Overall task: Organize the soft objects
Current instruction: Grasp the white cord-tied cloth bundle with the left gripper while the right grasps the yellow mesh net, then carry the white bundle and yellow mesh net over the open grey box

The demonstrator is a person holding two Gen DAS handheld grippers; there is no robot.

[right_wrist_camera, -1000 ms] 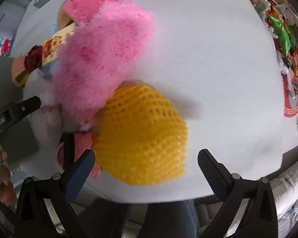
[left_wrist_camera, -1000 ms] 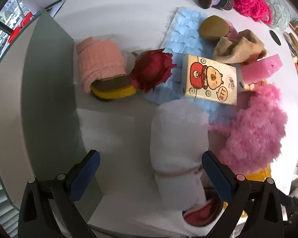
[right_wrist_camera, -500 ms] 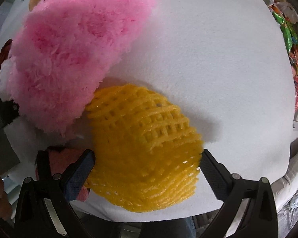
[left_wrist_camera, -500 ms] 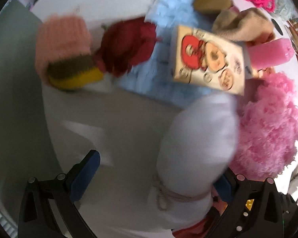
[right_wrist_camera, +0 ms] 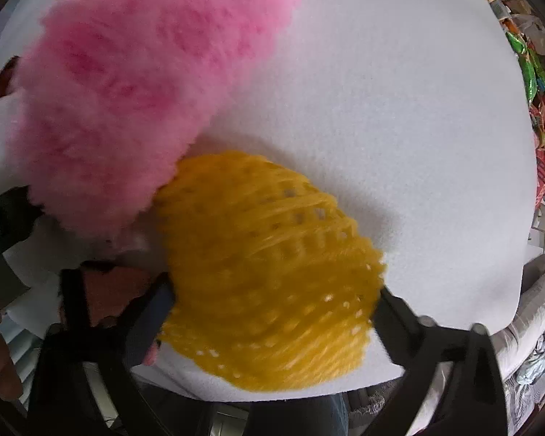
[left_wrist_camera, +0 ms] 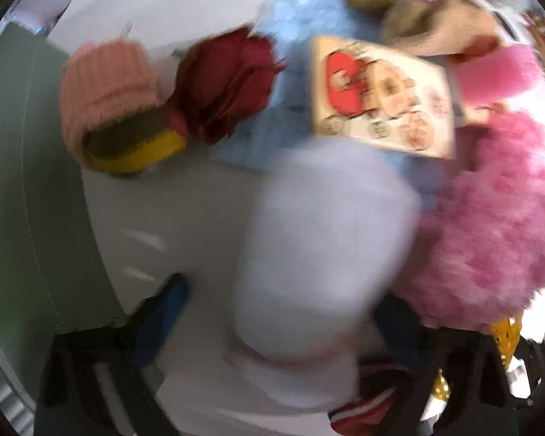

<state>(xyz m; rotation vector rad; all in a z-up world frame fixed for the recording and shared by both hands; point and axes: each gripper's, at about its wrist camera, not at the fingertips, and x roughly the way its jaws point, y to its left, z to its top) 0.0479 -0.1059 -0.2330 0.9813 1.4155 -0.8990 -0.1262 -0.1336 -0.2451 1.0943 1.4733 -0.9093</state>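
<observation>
In the left wrist view my left gripper is open around a white rolled towel that lies between its jaws; the view is blurred. In the right wrist view my right gripper has both jaws against the sides of a yellow foam net on the white table. A fluffy pink object lies just behind the net and shows in the left wrist view too.
Beyond the towel lie a pink knit roll with a yellow end, a red fabric flower, a cartoon tissue pack, a blue cloth and a beige cloth. A grey panel stands left. Clutter lines the right table edge.
My left gripper has moved forward over the white towel, which now sits between its jaws. My right gripper has advanced onto the yellow net and closed in on its sides.
</observation>
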